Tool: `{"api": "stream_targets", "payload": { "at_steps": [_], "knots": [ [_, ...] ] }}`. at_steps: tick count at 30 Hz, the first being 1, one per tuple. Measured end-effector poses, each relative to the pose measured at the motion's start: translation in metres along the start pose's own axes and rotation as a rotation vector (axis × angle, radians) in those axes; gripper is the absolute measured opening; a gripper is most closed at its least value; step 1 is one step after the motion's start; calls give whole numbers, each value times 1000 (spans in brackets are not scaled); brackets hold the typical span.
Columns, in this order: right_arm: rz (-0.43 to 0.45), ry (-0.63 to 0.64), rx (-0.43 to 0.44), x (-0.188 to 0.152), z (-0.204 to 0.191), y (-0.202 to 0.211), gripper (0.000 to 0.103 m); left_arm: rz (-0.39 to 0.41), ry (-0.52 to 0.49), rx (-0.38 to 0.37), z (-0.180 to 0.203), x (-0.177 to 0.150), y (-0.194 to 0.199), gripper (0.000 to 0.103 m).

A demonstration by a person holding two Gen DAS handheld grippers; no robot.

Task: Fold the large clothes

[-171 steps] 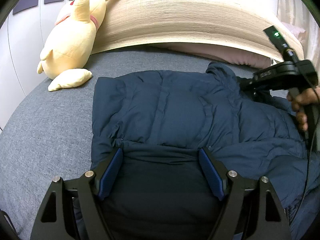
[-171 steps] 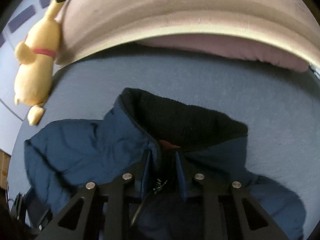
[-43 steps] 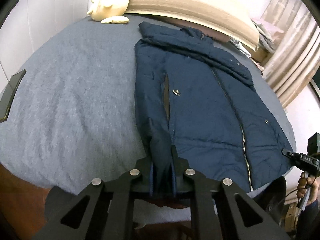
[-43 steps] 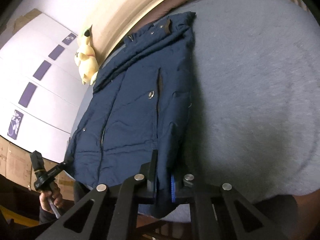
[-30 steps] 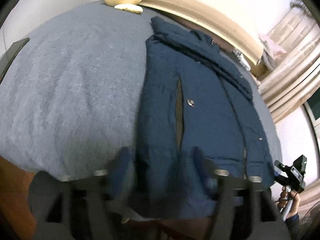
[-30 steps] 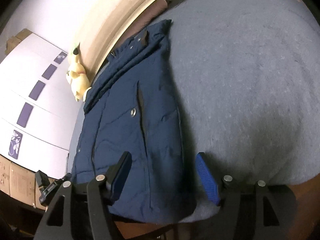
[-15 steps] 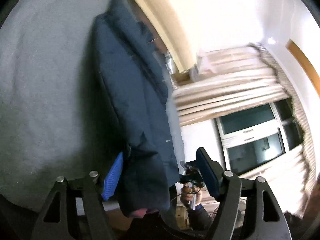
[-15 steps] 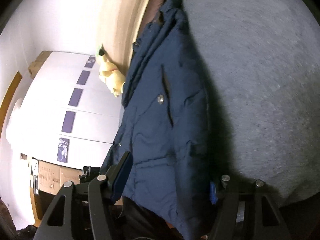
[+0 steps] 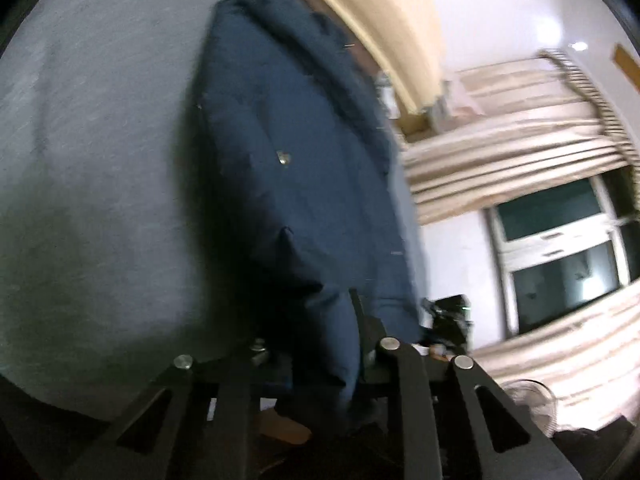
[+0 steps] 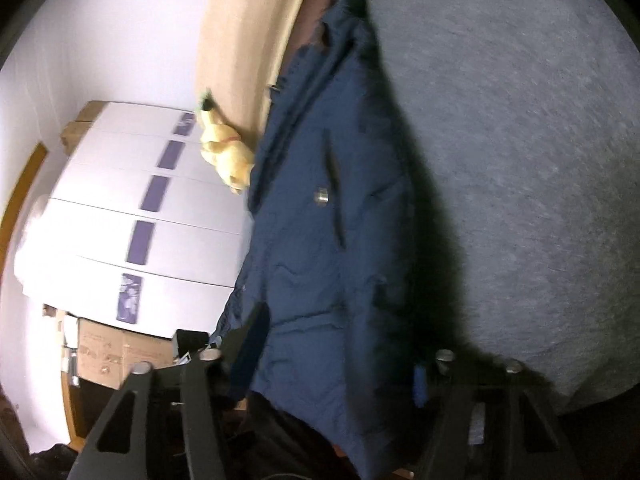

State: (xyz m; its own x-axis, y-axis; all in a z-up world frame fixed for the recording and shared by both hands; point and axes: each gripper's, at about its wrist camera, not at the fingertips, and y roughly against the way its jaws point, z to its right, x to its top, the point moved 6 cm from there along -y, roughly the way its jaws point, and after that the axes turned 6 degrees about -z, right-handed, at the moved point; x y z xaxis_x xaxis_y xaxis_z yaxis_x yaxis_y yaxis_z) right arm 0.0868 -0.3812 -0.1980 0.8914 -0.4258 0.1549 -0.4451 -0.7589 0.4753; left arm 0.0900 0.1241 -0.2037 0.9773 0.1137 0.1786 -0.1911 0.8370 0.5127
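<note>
A navy padded jacket (image 9: 288, 152) lies lengthwise on the grey bed (image 9: 92, 128), collar at the far end, hem hanging over the near edge. My left gripper (image 9: 316, 344) is shut on the jacket's hem corner, with fabric bunched between its fingers. In the right wrist view the jacket (image 10: 328, 240) fills the middle, and my right gripper (image 10: 336, 360) is open, its fingers standing wide on either side of the hem. The other gripper shows small beyond the hem in the left wrist view (image 9: 448, 320).
A beige headboard (image 9: 372, 12) and a yellow plush toy (image 10: 226, 152) are at the far end of the bed. A white wardrobe (image 10: 120, 216) and cardboard boxes (image 10: 116, 356) stand to one side, curtains and a window (image 9: 560, 240) to the other.
Both grippers let go of the hem and opened about a second ago. Since then the left has shut on the hem corner; both views have tilted sideways. The right stays open around the hem.
</note>
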Motion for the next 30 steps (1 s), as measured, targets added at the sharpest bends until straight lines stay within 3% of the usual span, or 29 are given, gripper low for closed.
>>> {"api": "stream_targets", "payload": {
  "at_steps": [2,5,8,11,13,14,15,20,30],
  "knots": [
    [-6,-21,-27,0,6,-2,39,-6,6,36,-6,-3,-4,20],
    [-6,-26,-50,0,6,-1,40,-14,13,68,-10,-12,-2,21],
    [-5,-28,-64,1,6,-3,40,-22,37,116,-11,-18,-12,30],
    [1,-38,-53,1,8,-4,40,-6,25,128,-9,-20,-11,29],
    [-5,-30,-46,0,6,-4,27,3,-3,167,0,-20,-19,21],
    [-7,-27,-39,0,6,-4,16,11,-15,182,2,-20,-17,18],
    [-4,-28,-15,-3,2,-2,14,19,-25,199,6,-20,-17,16],
    [35,40,85,-2,-32,15,12,95,-106,224,39,-20,3,14],
    [30,50,91,-27,-34,24,11,124,-95,213,44,-34,10,13]
  ]
}}
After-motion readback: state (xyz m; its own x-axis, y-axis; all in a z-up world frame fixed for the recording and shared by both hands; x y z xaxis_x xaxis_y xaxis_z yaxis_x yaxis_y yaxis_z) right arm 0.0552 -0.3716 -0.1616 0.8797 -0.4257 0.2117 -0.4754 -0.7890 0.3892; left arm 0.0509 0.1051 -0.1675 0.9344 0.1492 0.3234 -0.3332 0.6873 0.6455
